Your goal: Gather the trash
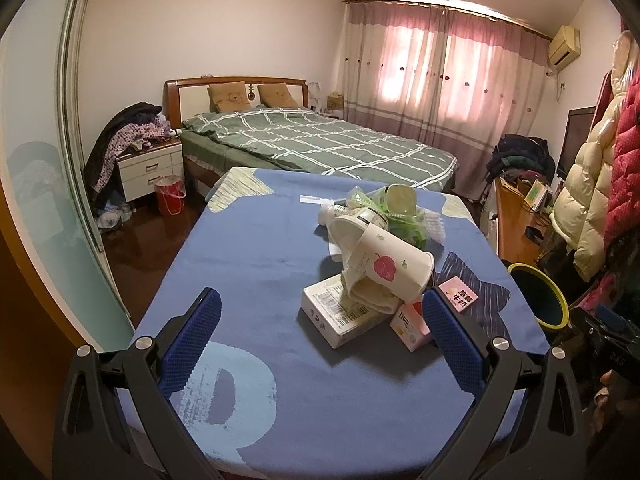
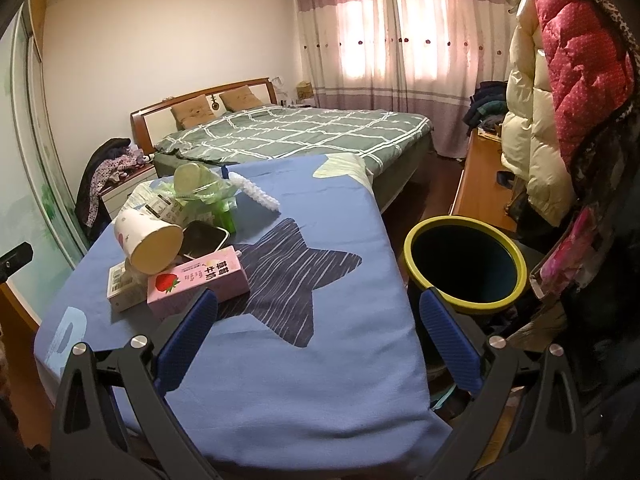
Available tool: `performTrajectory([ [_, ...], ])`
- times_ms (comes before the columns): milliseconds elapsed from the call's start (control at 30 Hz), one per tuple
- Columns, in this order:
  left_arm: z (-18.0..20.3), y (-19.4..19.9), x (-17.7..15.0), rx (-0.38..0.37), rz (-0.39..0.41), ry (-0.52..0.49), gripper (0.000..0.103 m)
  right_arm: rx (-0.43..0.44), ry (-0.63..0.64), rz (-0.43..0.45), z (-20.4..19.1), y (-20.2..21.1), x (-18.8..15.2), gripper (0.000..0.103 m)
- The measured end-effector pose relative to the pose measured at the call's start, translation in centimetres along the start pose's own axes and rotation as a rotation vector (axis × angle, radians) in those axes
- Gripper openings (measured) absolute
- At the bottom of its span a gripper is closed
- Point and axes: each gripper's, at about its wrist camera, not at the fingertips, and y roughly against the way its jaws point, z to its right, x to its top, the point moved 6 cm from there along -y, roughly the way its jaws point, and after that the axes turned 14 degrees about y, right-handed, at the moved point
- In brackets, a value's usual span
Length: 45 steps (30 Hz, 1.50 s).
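A heap of trash lies on the blue cloth-covered table (image 1: 248,264): a tipped white paper cup (image 1: 384,264), a white barcode box (image 1: 340,314), a pink strawberry milk carton (image 1: 416,320) and green plastic wrapping (image 1: 384,204). My left gripper (image 1: 320,316) is open and empty, just short of the heap. In the right wrist view I see the cup (image 2: 150,240), the carton (image 2: 198,284), the box (image 2: 120,288) and a dark phone-like slab (image 2: 204,238). My right gripper (image 2: 318,314) is open and empty over the table's right edge. The yellow-rimmed bin (image 2: 466,260) stands right of the table.
A bed (image 1: 312,140) stands behind the table, with a nightstand and a red pail (image 1: 170,194) to the left. Hanging coats (image 2: 560,92) and a wooden desk (image 2: 480,176) crowd the right side. The bin's rim also shows in the left wrist view (image 1: 540,280).
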Motion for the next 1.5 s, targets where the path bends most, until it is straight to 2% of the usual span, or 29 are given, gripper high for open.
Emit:
performTrajectory([
  [1500, 0.9, -1.0, -1.0, -0.006, -0.032, -0.022, 0.099, 0.009, -0.012, -0.012, 0.0, -0.7, -0.4, 0.097],
])
